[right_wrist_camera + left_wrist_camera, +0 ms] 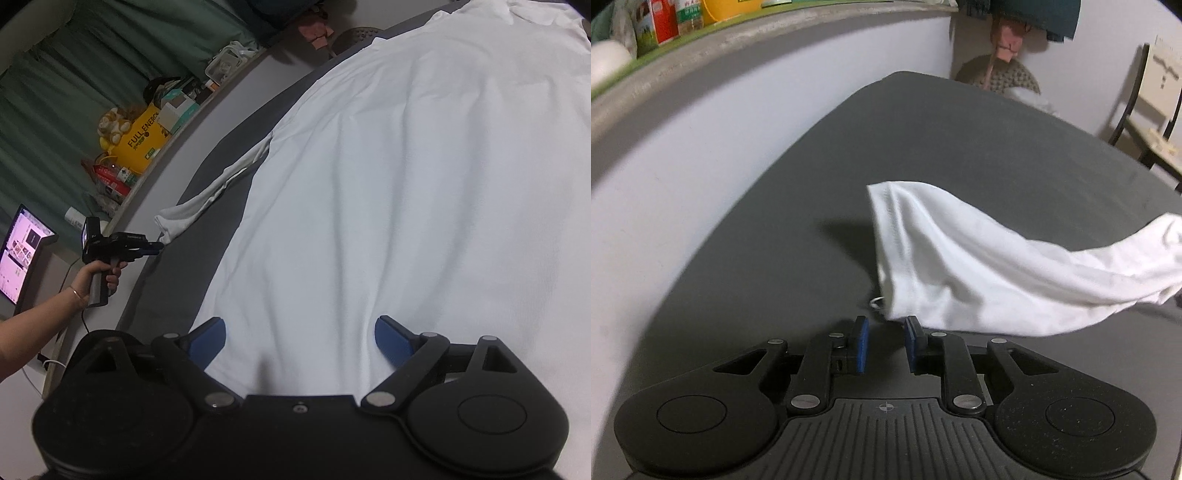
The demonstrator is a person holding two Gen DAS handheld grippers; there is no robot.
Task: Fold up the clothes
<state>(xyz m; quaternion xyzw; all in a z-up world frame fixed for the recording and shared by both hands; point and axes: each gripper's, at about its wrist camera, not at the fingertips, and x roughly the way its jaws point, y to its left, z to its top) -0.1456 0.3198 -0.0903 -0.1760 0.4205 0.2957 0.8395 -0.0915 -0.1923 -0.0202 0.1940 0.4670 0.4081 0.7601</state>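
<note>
Shirt (406, 184) lies spread flat on the grey tabletop (775, 240), no fold made yet. Left gripper (884, 345), slightly parted and empty, sits just beside the outstretched sleeve (960, 266); right gripper (300, 341) hovers open over the hem.

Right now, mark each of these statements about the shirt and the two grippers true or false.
1. The white cotton T-shirt lies spread on the dark grey mattress cover. True.
2. The right gripper is clamped shut on a fold. False: its jaws stand wide open over the cloth.
3. The left gripper sits at the white short sleeve. True.
4. The left gripper's blue pads pinch the sleeve. False: nothing lies between them.
5. The sleeve is folded onto the shirt's body. False: it stretches out sideways.
</note>
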